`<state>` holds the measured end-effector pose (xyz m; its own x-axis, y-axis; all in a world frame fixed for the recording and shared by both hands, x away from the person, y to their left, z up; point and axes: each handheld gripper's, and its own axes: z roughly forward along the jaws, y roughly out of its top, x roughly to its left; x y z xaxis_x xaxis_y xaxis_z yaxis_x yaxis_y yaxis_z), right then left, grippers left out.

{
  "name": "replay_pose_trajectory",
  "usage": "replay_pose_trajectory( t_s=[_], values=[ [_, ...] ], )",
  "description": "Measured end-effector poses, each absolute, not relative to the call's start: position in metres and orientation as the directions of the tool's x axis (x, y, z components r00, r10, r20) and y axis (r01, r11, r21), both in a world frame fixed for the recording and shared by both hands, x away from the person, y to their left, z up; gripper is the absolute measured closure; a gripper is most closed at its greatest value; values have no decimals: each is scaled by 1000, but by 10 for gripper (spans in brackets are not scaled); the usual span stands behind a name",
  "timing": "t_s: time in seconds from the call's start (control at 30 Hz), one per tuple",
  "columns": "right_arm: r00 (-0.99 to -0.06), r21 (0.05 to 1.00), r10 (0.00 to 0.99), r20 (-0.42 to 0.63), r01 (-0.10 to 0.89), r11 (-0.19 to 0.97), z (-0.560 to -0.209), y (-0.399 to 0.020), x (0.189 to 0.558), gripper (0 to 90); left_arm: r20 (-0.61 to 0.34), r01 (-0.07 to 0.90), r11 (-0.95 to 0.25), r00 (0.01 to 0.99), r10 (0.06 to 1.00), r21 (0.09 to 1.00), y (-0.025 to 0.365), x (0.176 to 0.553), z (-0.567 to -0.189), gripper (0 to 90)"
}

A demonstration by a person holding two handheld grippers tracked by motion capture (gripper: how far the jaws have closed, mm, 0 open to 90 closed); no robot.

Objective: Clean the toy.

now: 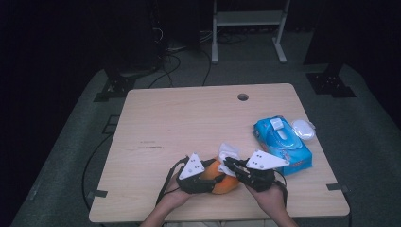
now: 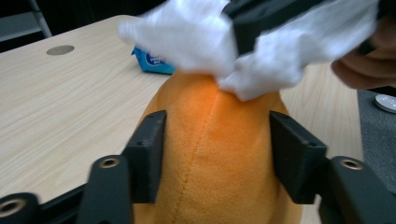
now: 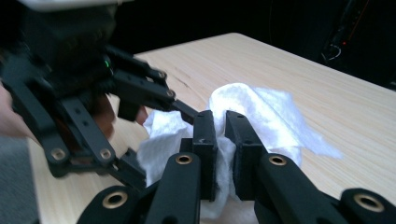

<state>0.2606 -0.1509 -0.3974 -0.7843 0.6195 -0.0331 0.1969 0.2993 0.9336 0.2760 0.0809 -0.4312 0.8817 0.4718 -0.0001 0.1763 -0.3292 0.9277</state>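
in the high view we see the table (image 1: 165, 123) running pale and broad, and near its front edge, at about six o'clock, our two hands meet over the work. starting at the left, the left gripper (image 1: 215, 180) lies low at about seven o'clock of the cluster, its grey three-cornered plate on top, and it holds the orange plush toy (image 1: 226, 183) across its body. in the left gripper view the two black jaws stand at a middling width, one pad on each flank of the orange plush toy (image 2: 215, 158), pressing into the soft pile along its seam; we count that as a firm hold. just past the toy's top, at twelve o'clock in that view, the white wipe (image 2: 261, 51) lies bunched against the plush, touching it. moving right, the right gripper (image 1: 230, 165) comes in from about four o'clock, and in the right gripper view its jaws stand narrow, nearly together, pinching a fold of the white wipe (image 3: 252, 107) between the pads, with the left gripper dark at nine o'clock. farther right on the table, at about two o'clock from our hands, rests the blue wipes pack (image 1: 282, 144), and just beside it a white lid (image 1: 303, 128).
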Motion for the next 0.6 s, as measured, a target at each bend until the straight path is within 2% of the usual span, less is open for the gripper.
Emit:
replay_pose_trajectory(
  t_s=[0.13, 0.2, 0.3, 0.37, 0.47, 0.6],
  values=[
    [-769, 936, 638, 38, 250, 246, -400, -167, 270, 820, -18, 176, -320, 897, 441, 931, 82, 275, -430, 444],
    [-764, 933, 643, 46, 263, 246, -402, -169, 271, 820, -24, 177, -311, 898, 440, 934, 83, 277, -430, 357],
    [-757, 930, 652, 39, 266, 252, -404, -171, 274, 820, -26, 205, -323, 876, 481, 924, 86, 283, -436, 159],
    [-747, 929, 662, 57, 283, 239, -407, -176, 277, 820, -61, 240, -316, 873, 485, 918, 88, 287, -441, 118],
    [-738, 927, 669, 88, 307, 217, -411, -182, 281, 820, -74, 251, -328, 880, 469, 911, 85, 288, -447, 123],
    [-748, 927, 656, 103, 311, 210, -410, -178, 278, 821, -36, 228, -351, 878, 478, 908, 85, 283, -442, 333]
  ],
)
